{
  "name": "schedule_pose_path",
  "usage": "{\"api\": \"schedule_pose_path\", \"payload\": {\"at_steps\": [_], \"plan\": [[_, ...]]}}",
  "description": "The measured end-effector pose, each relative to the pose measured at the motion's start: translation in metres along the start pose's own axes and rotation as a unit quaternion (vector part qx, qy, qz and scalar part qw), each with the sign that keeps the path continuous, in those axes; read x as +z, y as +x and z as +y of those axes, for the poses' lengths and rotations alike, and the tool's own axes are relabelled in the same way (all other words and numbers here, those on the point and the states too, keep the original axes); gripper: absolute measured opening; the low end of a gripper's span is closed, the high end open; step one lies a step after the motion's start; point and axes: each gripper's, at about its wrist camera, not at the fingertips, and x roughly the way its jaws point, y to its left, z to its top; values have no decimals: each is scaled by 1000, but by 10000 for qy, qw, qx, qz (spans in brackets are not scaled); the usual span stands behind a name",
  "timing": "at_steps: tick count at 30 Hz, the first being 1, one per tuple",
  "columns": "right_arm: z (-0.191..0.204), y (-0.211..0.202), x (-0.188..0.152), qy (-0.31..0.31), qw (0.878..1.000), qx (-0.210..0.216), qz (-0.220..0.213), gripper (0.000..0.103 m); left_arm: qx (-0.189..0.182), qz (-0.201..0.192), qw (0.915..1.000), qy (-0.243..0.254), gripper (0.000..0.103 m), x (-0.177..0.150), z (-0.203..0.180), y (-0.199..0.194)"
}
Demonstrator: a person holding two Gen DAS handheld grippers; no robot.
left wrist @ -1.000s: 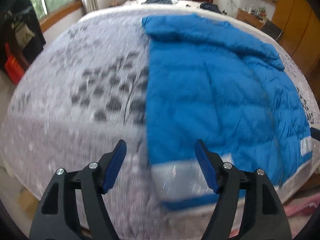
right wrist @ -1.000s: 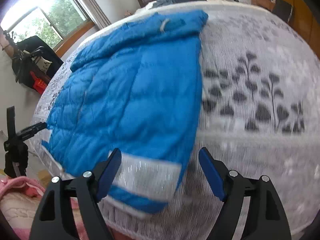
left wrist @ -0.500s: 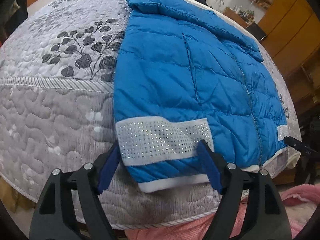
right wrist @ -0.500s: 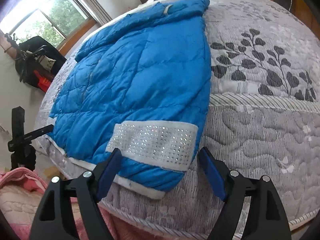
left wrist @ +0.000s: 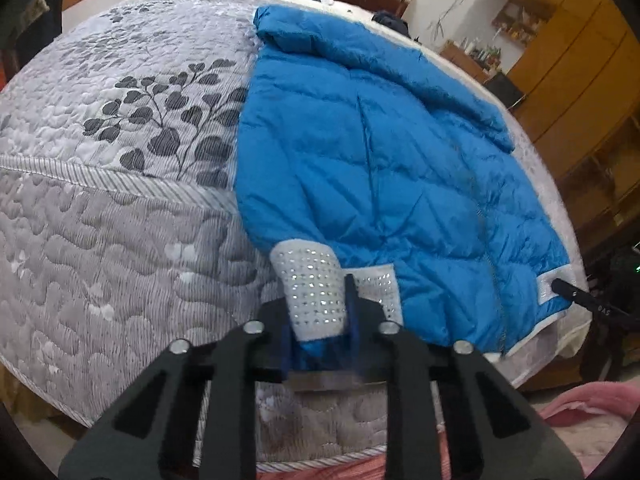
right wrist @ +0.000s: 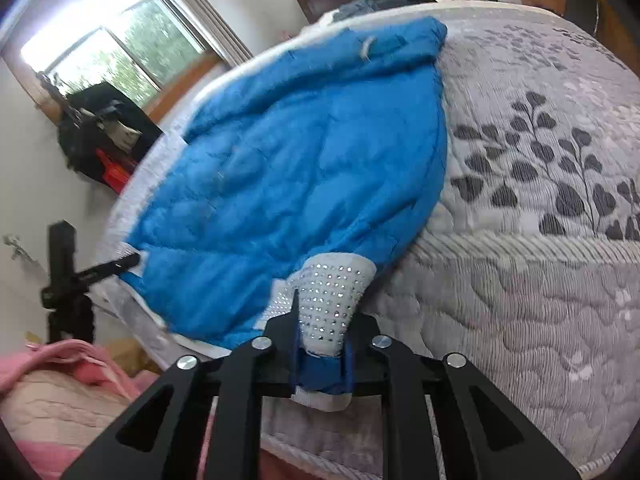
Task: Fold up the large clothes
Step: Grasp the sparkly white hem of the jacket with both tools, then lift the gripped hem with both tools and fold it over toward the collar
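Jacket hem in both tongs at once! The left gripper (left wrist: pixel 316 332) has its blue-padded fingers drawn in tight on the studded grey band (left wrist: pixel 312 292) at the hem corner of the blue quilted puffer jacket (left wrist: pixel 380 168), and the band bunches up into a hump between the pads. Over on the other side, the right gripper (right wrist: pixel 322 364) is clamped the same way on the opposite studded grey corner (right wrist: pixel 332 300), with a fold of blue cloth and white trim squeezed between its fingers.

The jacket itself lies spread across the grey quilted bedspread with dark leaf print (left wrist: pixel 132 152), collar toward the far headboard, hem at the near edge of the bed.

Now the differences between views: the left camera picks up the wooden wardrobe (left wrist: pixel 576 72) along the wall and the tip of the other black gripper at the far hem. The right camera gives us the bright window (right wrist: pixel 116 52), a black tripod stand (right wrist: pixel 64 276) beside the bed, and a pink blanket (right wrist: pixel 60 384) low at the near corner.
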Motion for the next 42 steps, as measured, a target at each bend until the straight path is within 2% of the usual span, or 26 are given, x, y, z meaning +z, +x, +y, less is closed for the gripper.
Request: {"api": "schedule_pose_path", "payload": {"at_steps": [3,6,11,16,21,31,36,42], "plan": [[1,-12,11,67,9994,306,-134,13,-394,-177,9989,-159,13,10,3,-13],[5,-27,29,36,9978,585,-318,13,-593,-306,9977,-114,13,23,-3,-21],[9,-44,68,-54,9951,791,-587,12,-848,-557,9948,-10,13,60,-13,-31],[1,-41,115,3,9940,878,-647,12,-937,-755,9926,141,13,100,-17,-27],[-10,-20,165,116,9943,921,-523,12,-1137,-717,9909,97,13,149,-12,-5],[-40,34,248,399,9955,854,-95,11,-1194,-494,9914,190,14,234,-11,53],[-63,68,277,678,9946,769,179,11,-1114,-175,9936,-29,15,270,1,101],[-94,109,297,1036,9917,605,465,12,-1146,135,9930,-247,17,293,17,147]]}}
